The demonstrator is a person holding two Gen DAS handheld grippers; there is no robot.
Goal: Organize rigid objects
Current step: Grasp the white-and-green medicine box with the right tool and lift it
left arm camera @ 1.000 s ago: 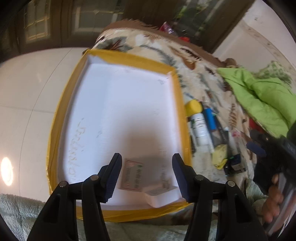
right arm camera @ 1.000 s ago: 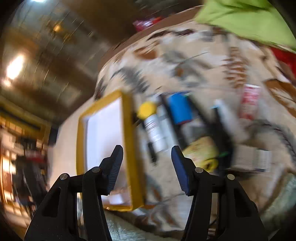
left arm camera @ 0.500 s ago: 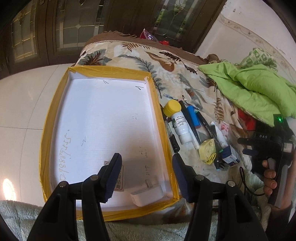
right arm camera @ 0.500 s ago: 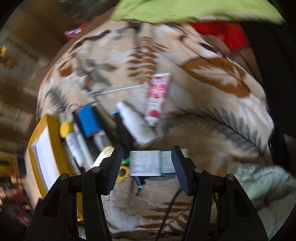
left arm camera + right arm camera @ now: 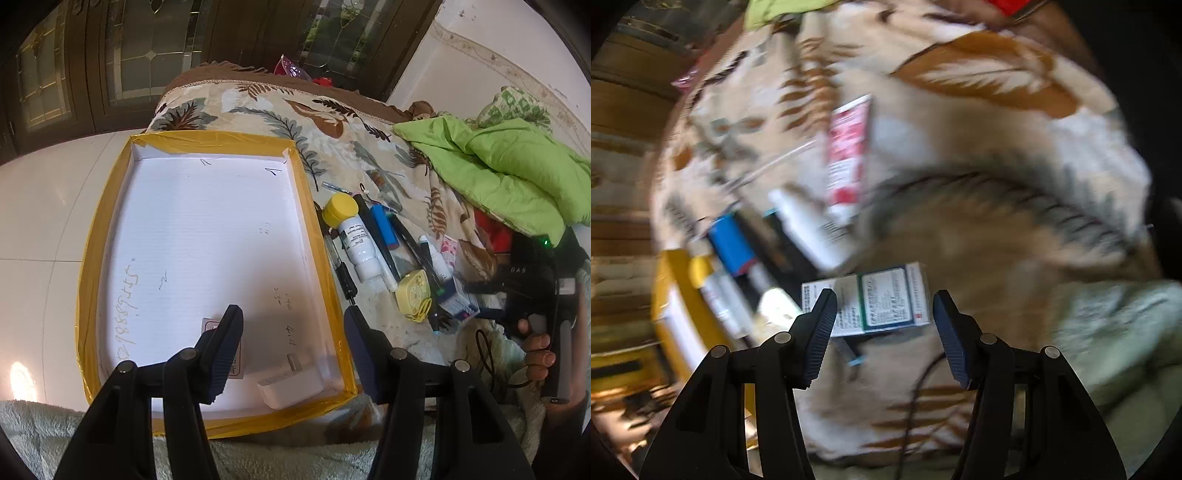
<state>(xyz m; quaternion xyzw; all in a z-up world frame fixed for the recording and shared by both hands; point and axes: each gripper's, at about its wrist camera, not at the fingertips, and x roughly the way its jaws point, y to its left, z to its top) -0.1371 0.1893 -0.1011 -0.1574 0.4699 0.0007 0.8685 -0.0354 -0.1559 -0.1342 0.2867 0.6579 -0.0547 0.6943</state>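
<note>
since a second ago the right gripper (image 5: 884,325), jaws spread, has swung from the yellow-rimmed white tray (image 5: 325,258) to frame the small white printed carton (image 5: 875,301) at lower centre, likely next for tray; left gripper (image 5: 293,332) hangs spread, empty.

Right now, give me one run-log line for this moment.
left tongs: open over tray | right tongs: open, lined up on small box | charger: in tray
</note>
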